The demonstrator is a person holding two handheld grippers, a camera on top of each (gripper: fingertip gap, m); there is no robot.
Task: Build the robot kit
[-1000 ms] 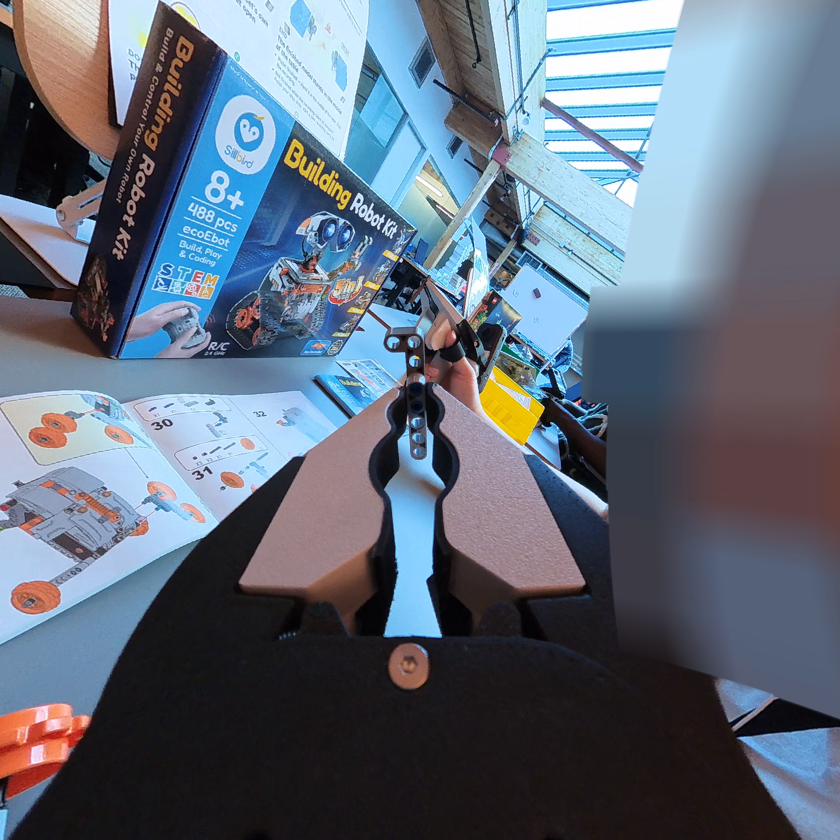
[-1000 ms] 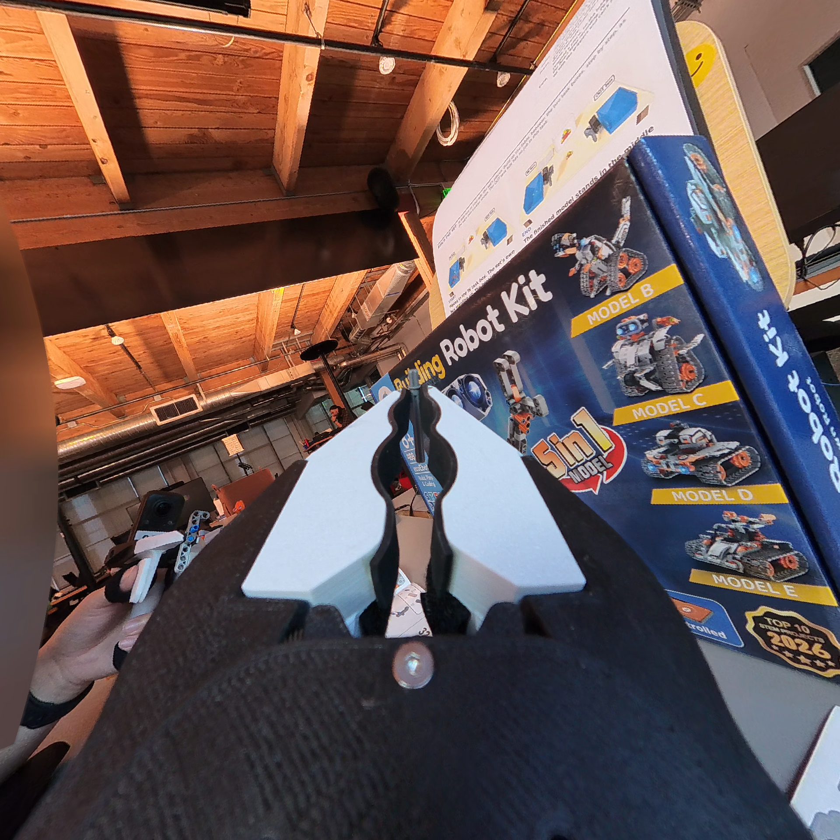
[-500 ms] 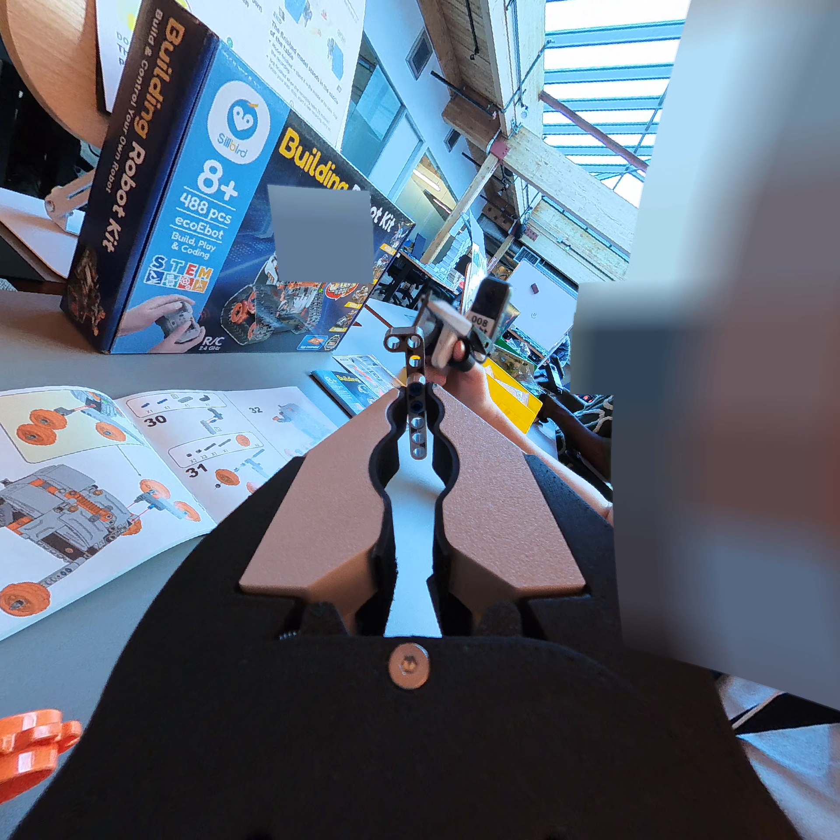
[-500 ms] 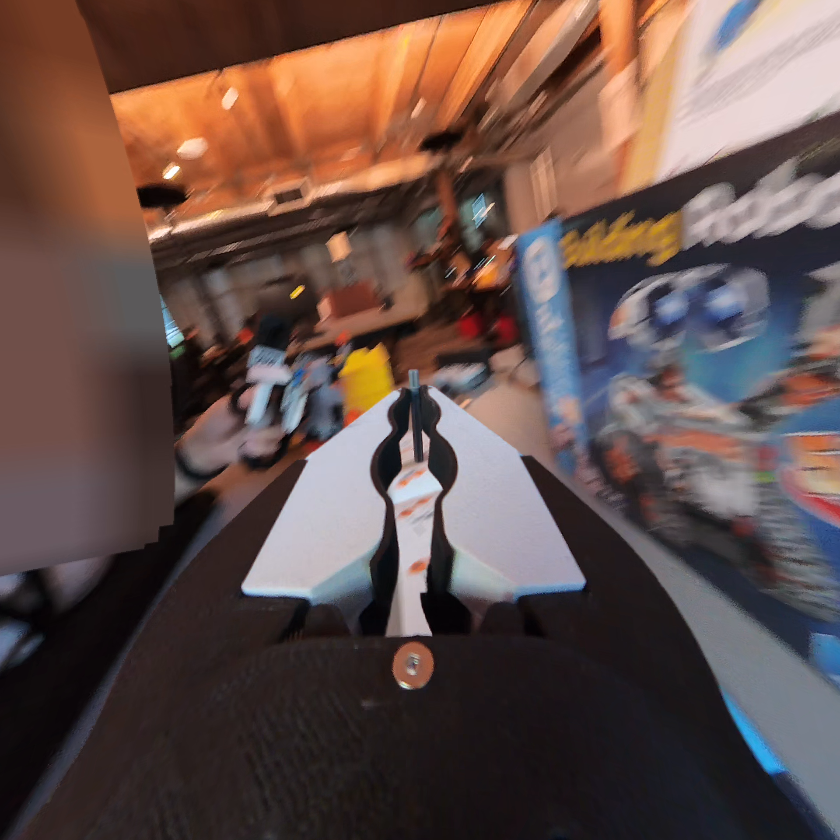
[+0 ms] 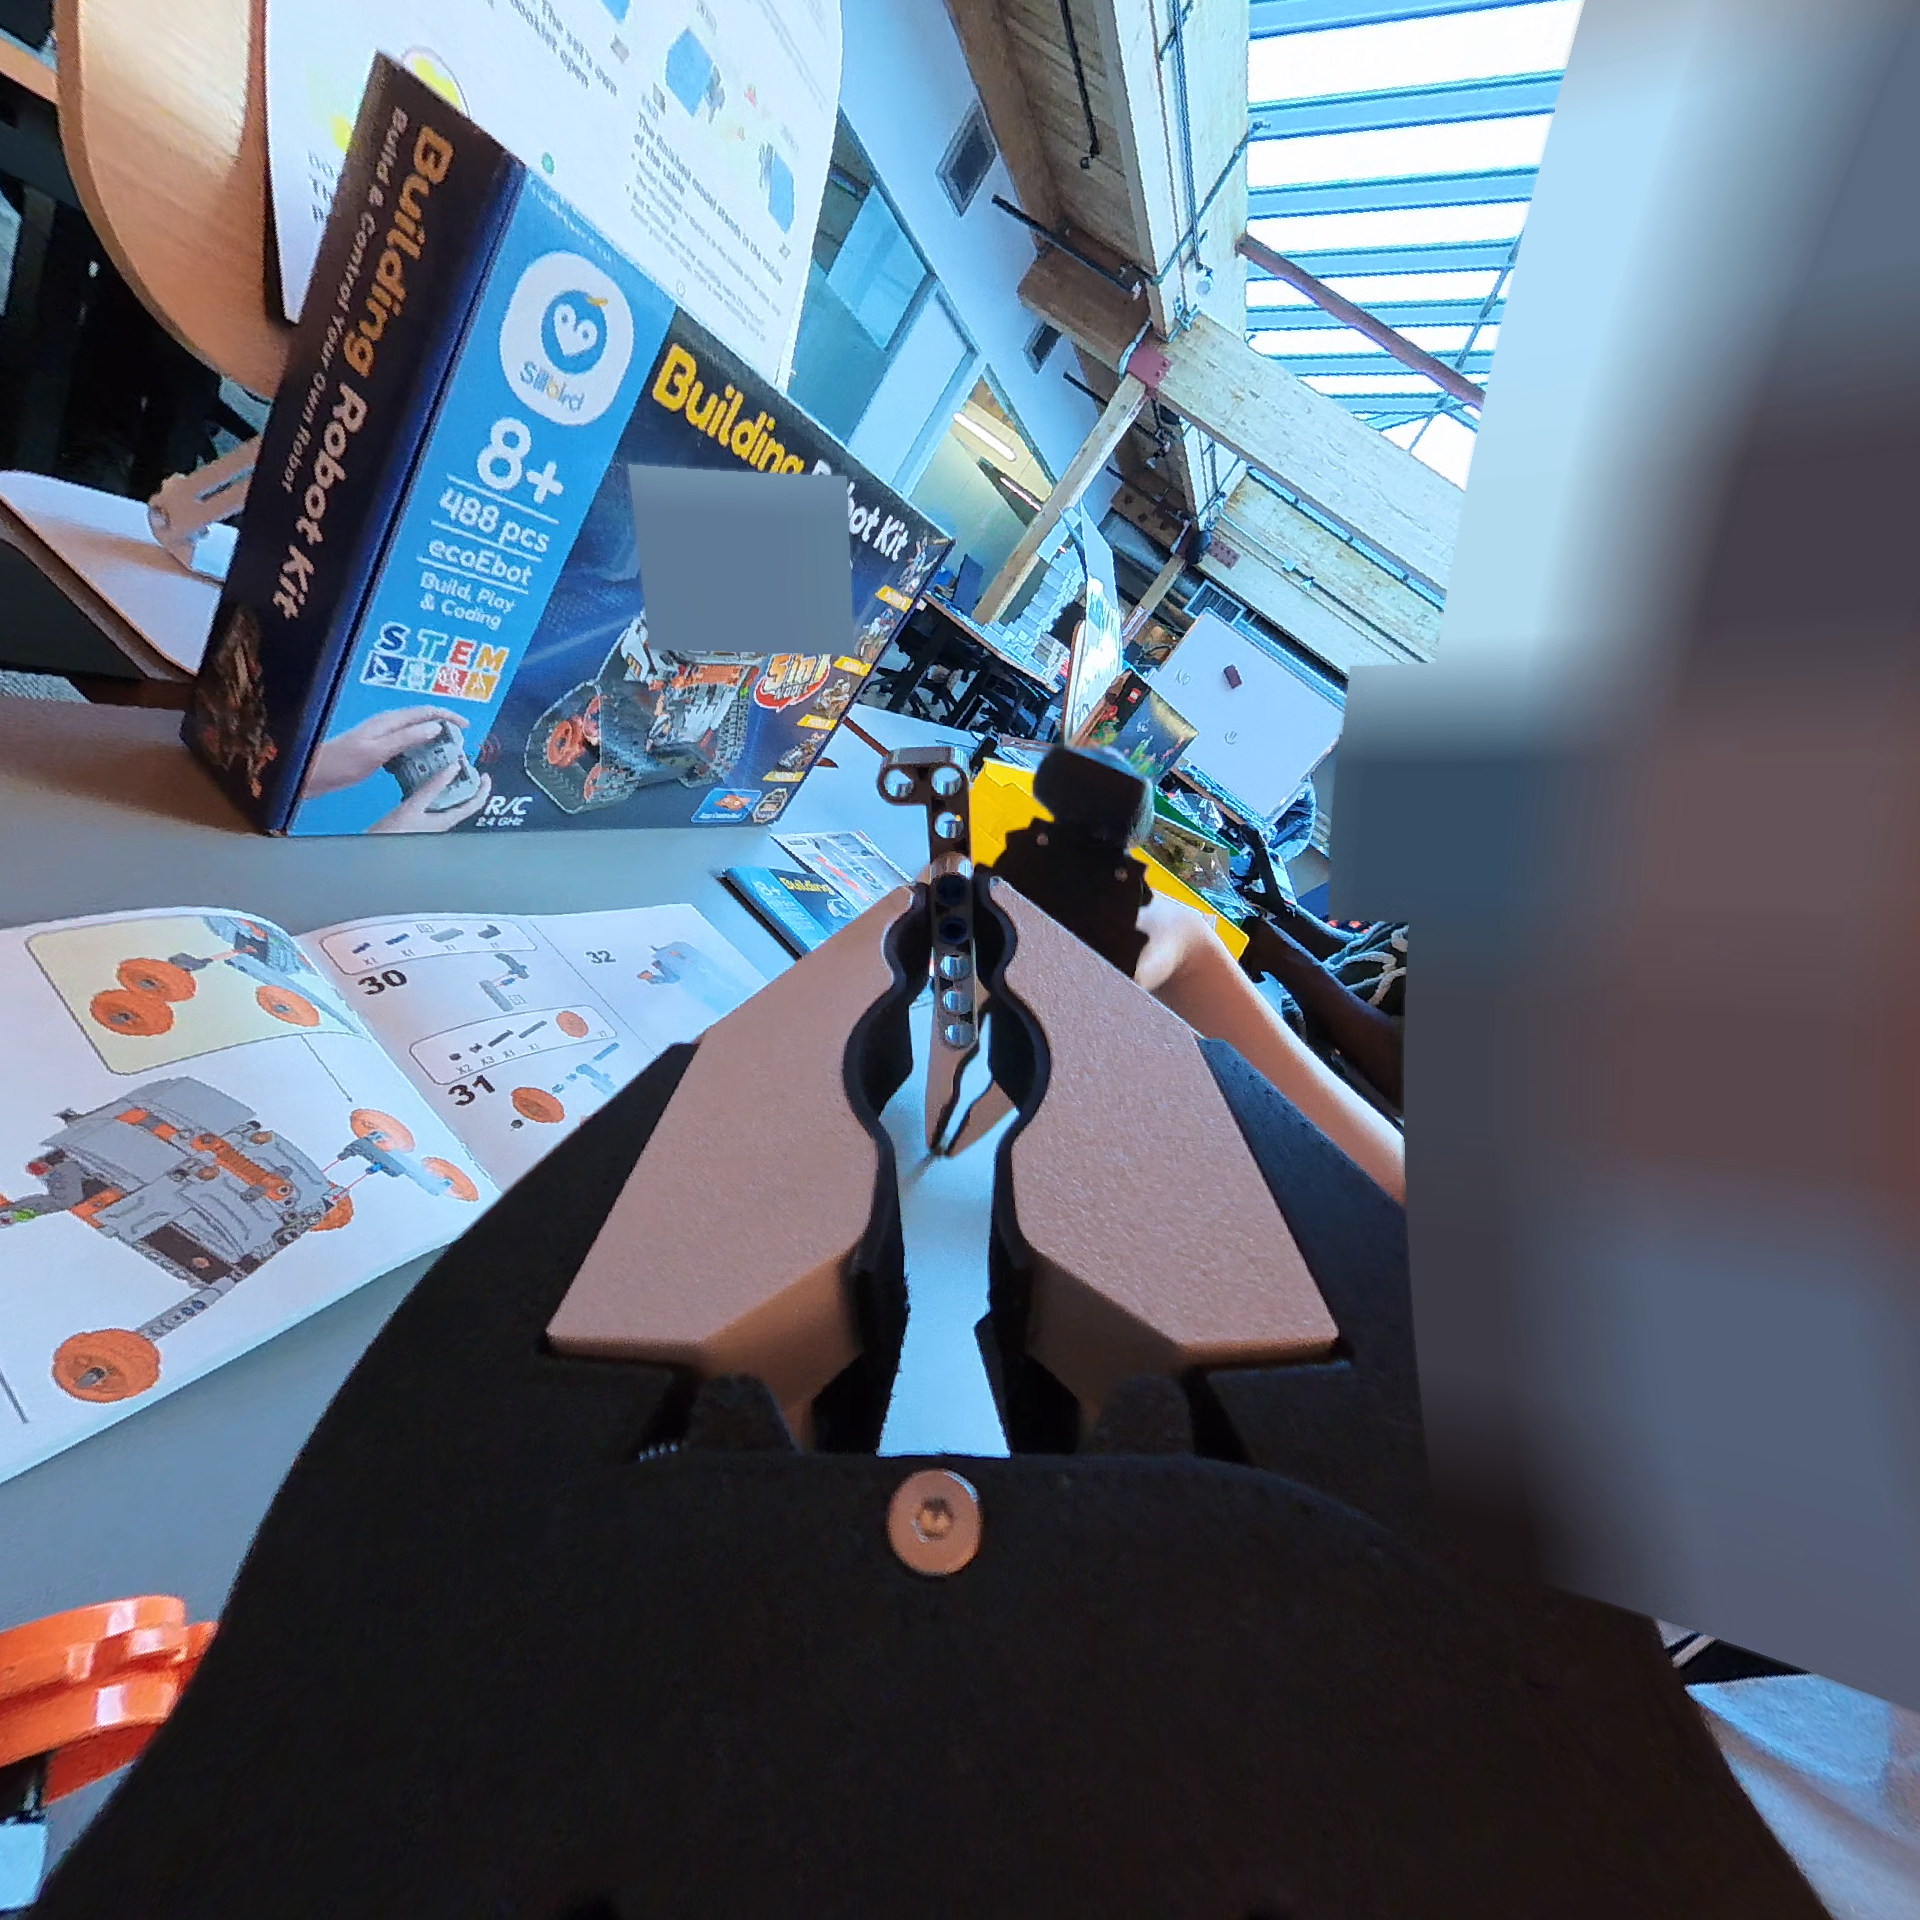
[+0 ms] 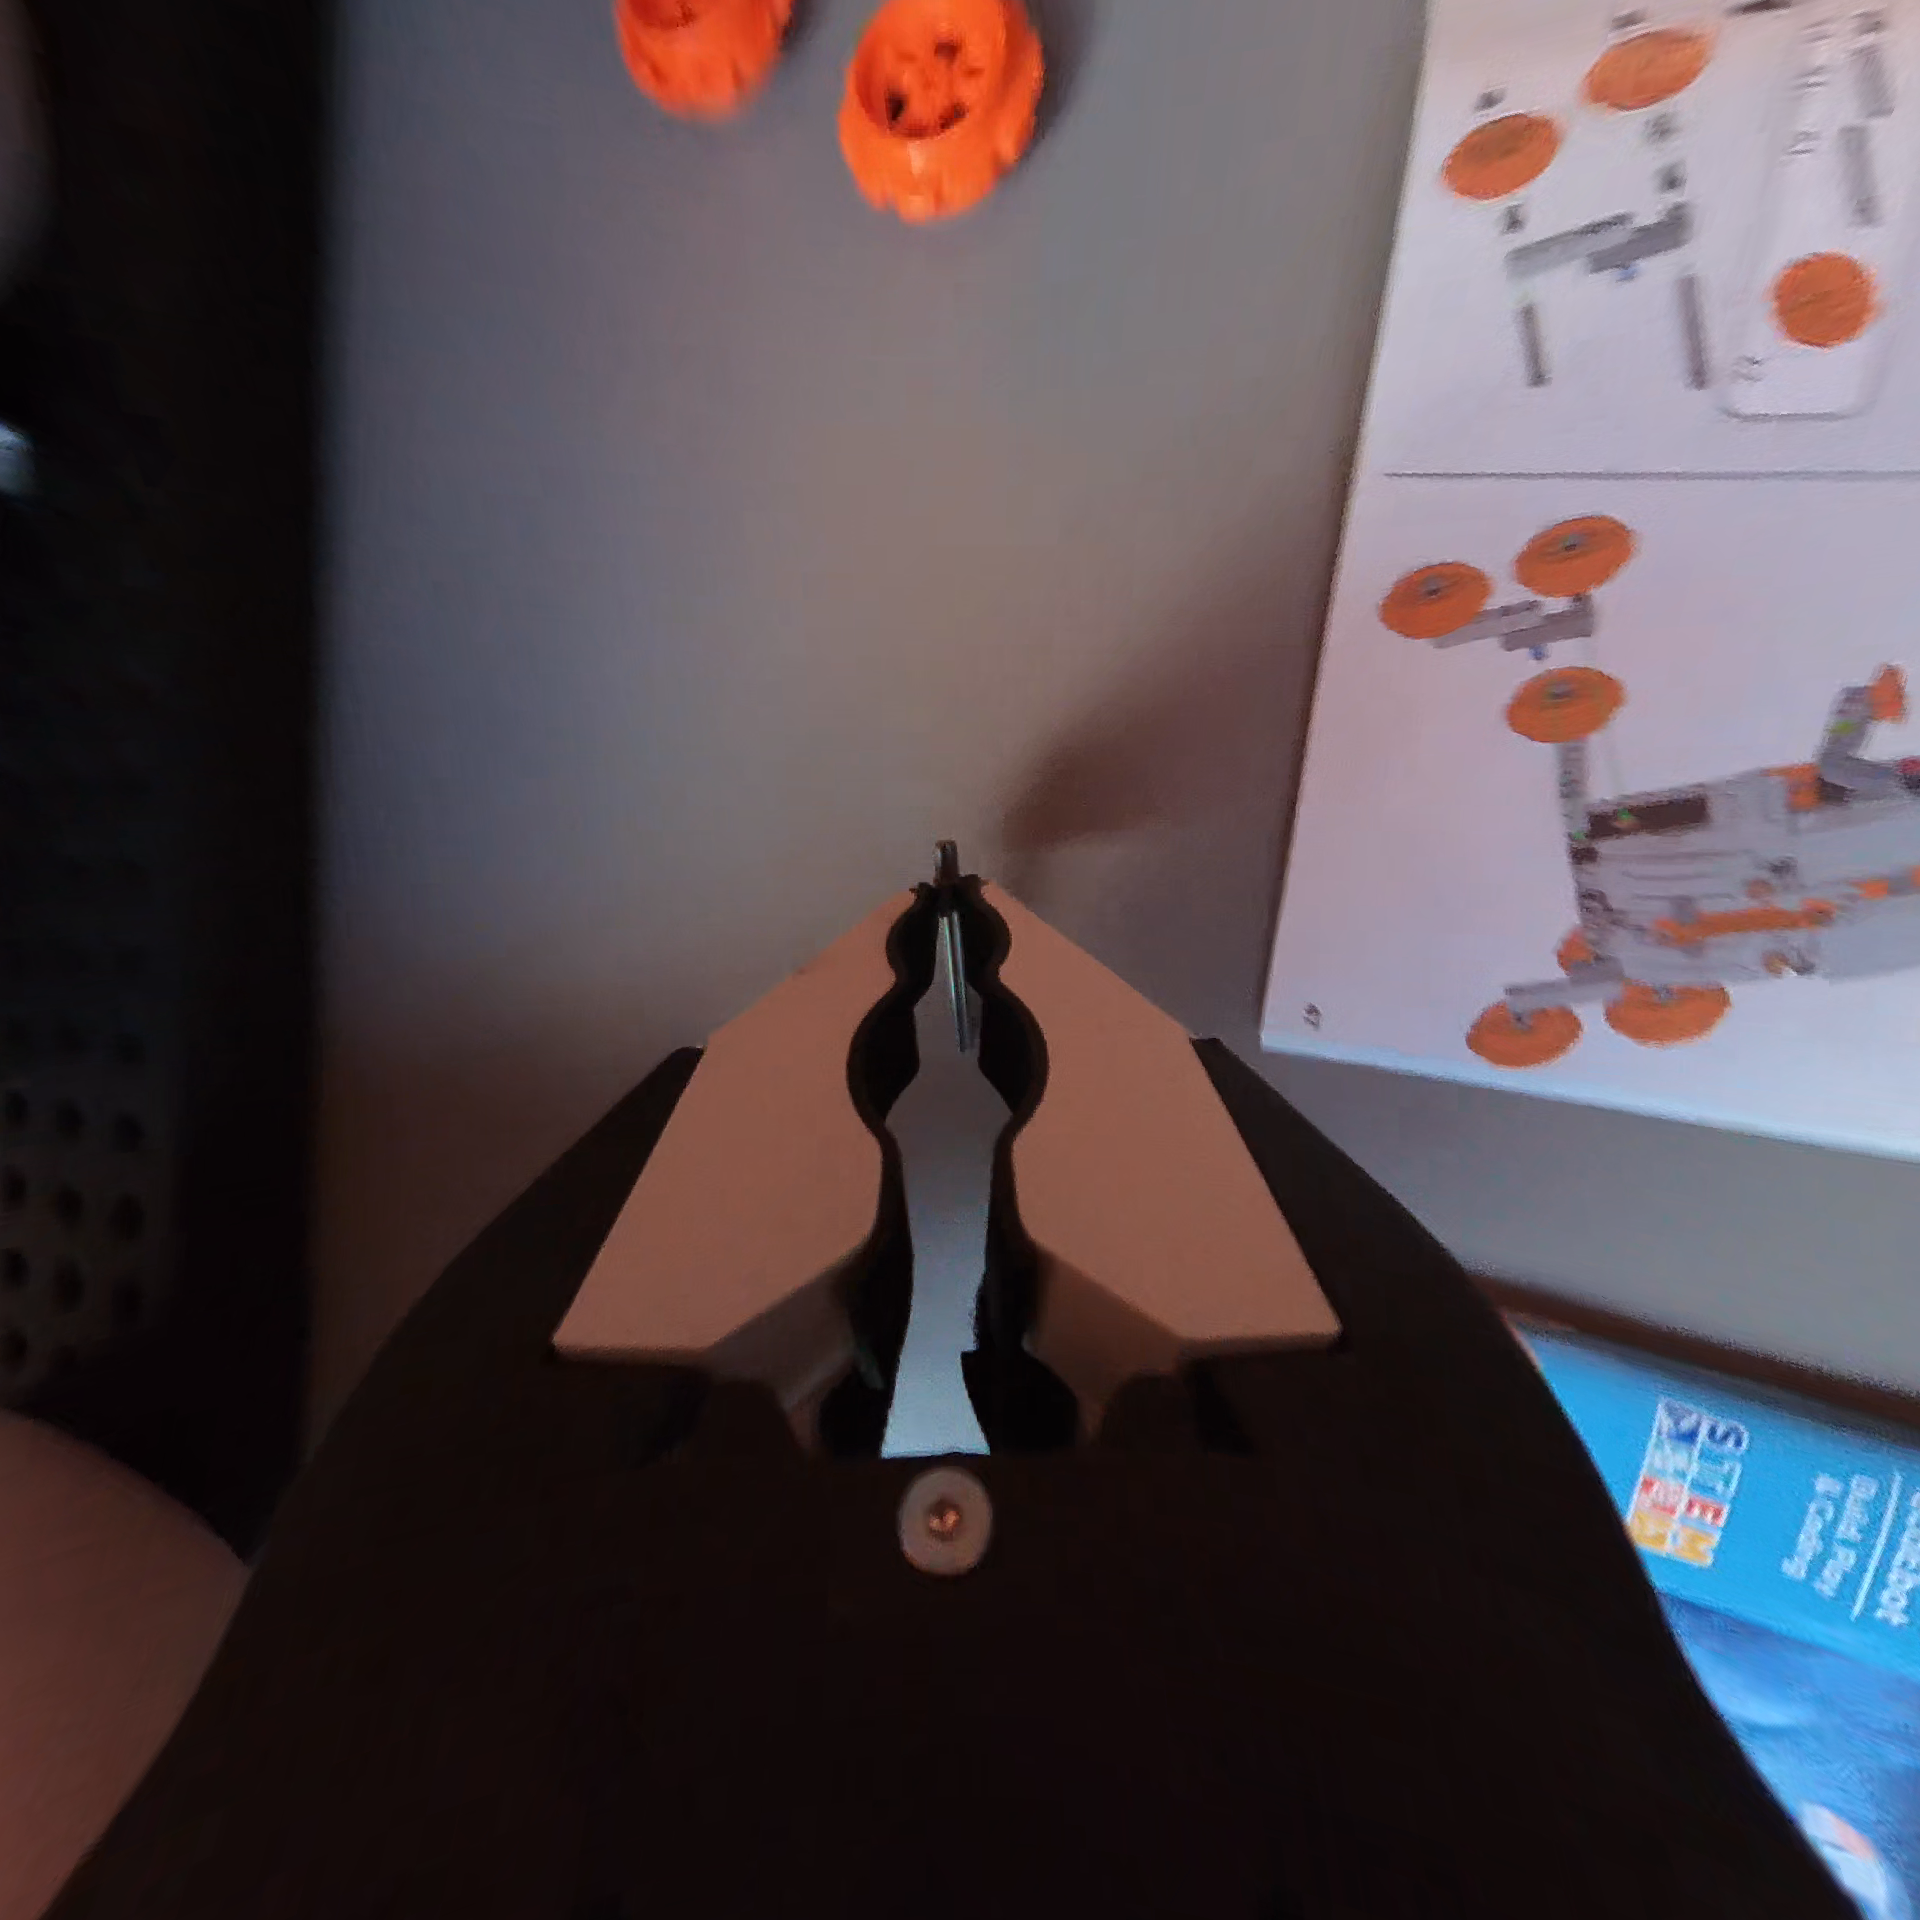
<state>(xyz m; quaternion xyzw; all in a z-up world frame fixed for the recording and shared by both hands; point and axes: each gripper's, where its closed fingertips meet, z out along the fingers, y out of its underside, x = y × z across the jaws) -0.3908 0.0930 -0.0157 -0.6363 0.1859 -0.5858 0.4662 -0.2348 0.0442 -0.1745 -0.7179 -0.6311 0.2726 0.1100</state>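
- Left wrist view: left gripper (image 5: 951,894) clamped narrow on a grey perforated beam (image 5: 948,914) — beam upright, T-shaped head poking out past the fingertips, lower end inside the gap between the fingers.
- Just beyond and right of the beam: a black device (image 5: 1086,831) held in a hand (image 5: 1169,951), partly hidden behind the right finger.
- On the grey worktop (image 5: 582,868), to the left: open instruction booklet (image 5: 312,1081) lying flat, pages with orange-wheeled vehicle drawings.
- Farther left: dark blue kit box (image 5: 499,540) standing upright, a white printed sheet (image 5: 644,125) leaning behind it.
- Between box and gripper: small blue leaflet (image 5: 805,899) flat on the worktop.
- Near left corner: orange wheel part (image 5: 83,1683), cut off by the edge.
- Right wrist view: right gripper (image 6: 948,894) pointing down at the worktop (image 6: 675,520), pinched narrow on a thin grey pin (image 6: 956,961) — tip just past the fingertips, rest slanting back into the gap.
- Far side, well apart from the gripper: two orange wheels (image 6: 935,104) on the worktop, close together.
- Right: instruction booklet (image 6: 1621,520), blurred; near right corner: blue box face (image 6: 1787,1558).
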